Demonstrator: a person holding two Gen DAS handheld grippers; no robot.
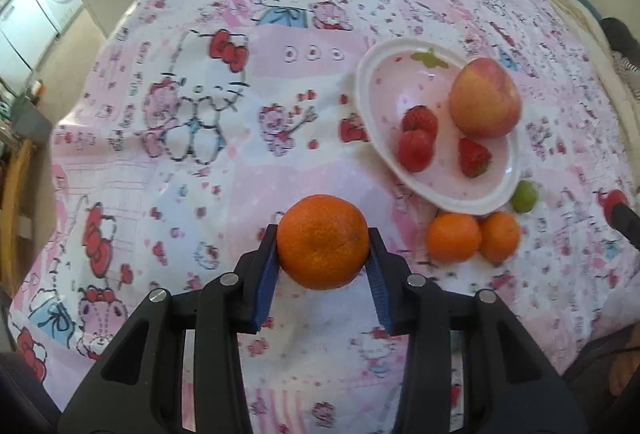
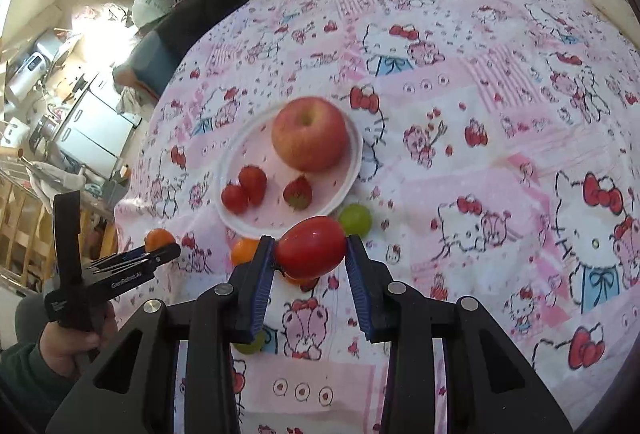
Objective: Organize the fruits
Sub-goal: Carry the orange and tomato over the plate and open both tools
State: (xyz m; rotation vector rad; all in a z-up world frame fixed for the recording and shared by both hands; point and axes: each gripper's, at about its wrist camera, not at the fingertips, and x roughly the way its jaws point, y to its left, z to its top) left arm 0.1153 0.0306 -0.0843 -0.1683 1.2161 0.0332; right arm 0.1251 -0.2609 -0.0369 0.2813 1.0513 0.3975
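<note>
At lower centre of each frame, my left gripper (image 1: 323, 248) clamps an orange (image 1: 322, 241) and my right gripper (image 2: 310, 254) a tomato (image 2: 310, 252), both probably bound for the plate (image 2: 228, 170)

Apple (image 1: 484, 98) and three strawberries (image 1: 416, 150) on plate (image 1: 368, 90).

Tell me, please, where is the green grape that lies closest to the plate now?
In the right wrist view the green grape lies on the tablecloth just off the plate, at its lower right rim, right behind the red tomato.
</note>
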